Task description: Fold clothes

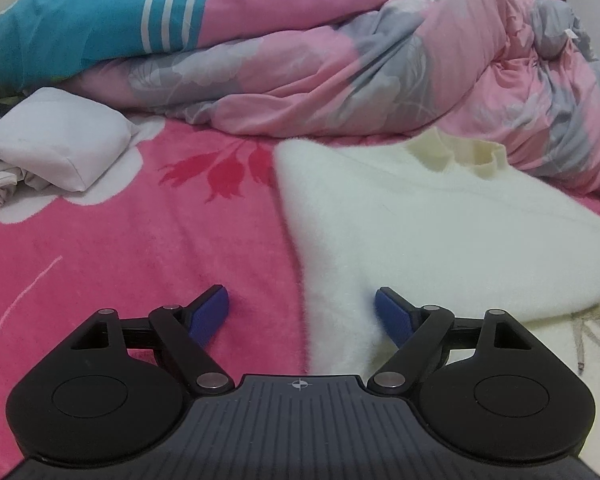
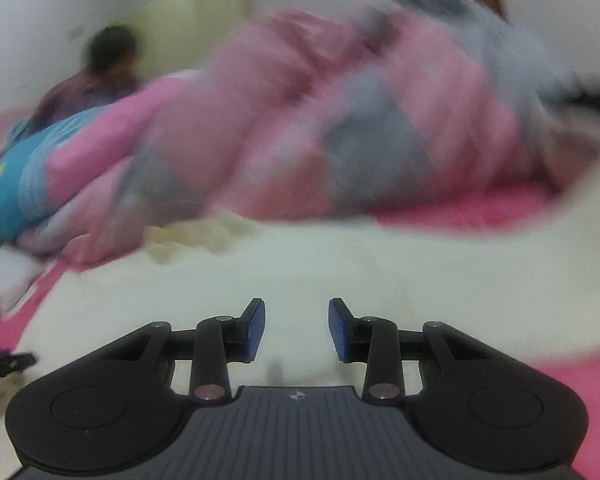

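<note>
A fluffy white sweater [image 1: 440,232] lies spread on a pink flowered blanket [image 1: 120,248], its cream ribbed collar [image 1: 456,152] toward the far side. My left gripper [image 1: 302,308] is open wide and empty, low over the sweater's near left edge, with its right pad [image 1: 392,316] over the white fabric and its left pad [image 1: 210,314] over the blanket. The right wrist view is blurred. There my right gripper [image 2: 297,328] is open and empty, just above the middle of the sweater [image 2: 340,264].
A crumpled pink and grey duvet [image 1: 340,64] with a teal striped part [image 1: 80,24] is heaped along the far side. A folded white cloth [image 1: 56,140] lies at the left. A person [image 2: 108,68] sits beyond the bed. Fringe [image 1: 596,332] hangs at the right edge.
</note>
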A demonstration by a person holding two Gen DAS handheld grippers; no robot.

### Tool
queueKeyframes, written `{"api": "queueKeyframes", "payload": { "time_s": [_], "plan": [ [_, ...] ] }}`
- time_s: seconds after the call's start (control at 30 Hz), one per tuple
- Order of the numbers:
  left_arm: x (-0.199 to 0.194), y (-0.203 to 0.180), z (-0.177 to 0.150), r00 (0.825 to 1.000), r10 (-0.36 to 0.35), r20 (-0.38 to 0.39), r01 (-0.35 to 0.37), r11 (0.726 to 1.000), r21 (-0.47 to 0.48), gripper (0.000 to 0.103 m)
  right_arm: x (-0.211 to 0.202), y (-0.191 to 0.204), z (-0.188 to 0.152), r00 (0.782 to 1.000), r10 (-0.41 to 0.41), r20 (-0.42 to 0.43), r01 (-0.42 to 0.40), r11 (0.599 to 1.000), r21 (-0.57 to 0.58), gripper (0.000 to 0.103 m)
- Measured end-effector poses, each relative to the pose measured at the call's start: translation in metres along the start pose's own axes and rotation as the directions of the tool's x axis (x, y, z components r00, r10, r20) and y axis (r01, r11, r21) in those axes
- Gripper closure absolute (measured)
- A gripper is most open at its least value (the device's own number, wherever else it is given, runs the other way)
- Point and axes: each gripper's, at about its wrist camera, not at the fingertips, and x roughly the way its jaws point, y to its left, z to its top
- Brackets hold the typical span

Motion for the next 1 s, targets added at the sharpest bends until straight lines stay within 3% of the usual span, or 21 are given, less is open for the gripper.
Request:
{"api": "queueKeyframes", "payload": {
  "time_s": [0.1,0.27,0.4,0.73,0.93,1.0],
  "plan": [
    [0.0,0.002,-0.001,1.0,-0.006,0.002,0.006,1.0,-0.007,0.021,0.014,0.056,0.021,0.985,0.164,-0.058,-0.169,0.98,-0.109,0.066],
    [-0.001,0.003,-0.002,1.0,-0.013,0.005,0.013,1.0,-0.017,0.021,0.061,0.144,0.021,0.933,0.322,-0.159,-0.356,0.884,-0.303,0.068],
    [0.0,0.004,-0.002,1.0,-0.016,0.006,0.016,1.0,-0.019,0.021,0.101,0.18,0.007,0.903,0.336,-0.268,-0.419,0.828,-0.373,0.069],
    [-0.001,0.004,-0.003,1.0,-0.015,0.008,0.015,1.0,-0.019,0.021,0.131,0.199,0.0,0.875,0.359,-0.324,-0.473,0.778,-0.415,0.073],
    [-0.001,0.004,-0.003,1.0,-0.016,0.008,0.016,1.0,-0.019,0.021,0.143,0.2,-0.001,0.861,0.371,-0.348,-0.493,0.776,-0.394,0.083],
    [-0.001,0.004,-0.003,1.0,-0.016,0.008,0.016,1.0,-0.02,0.021,0.143,0.2,-0.002,0.858,0.375,-0.351,-0.499,0.772,-0.393,0.091]
  ]
}}
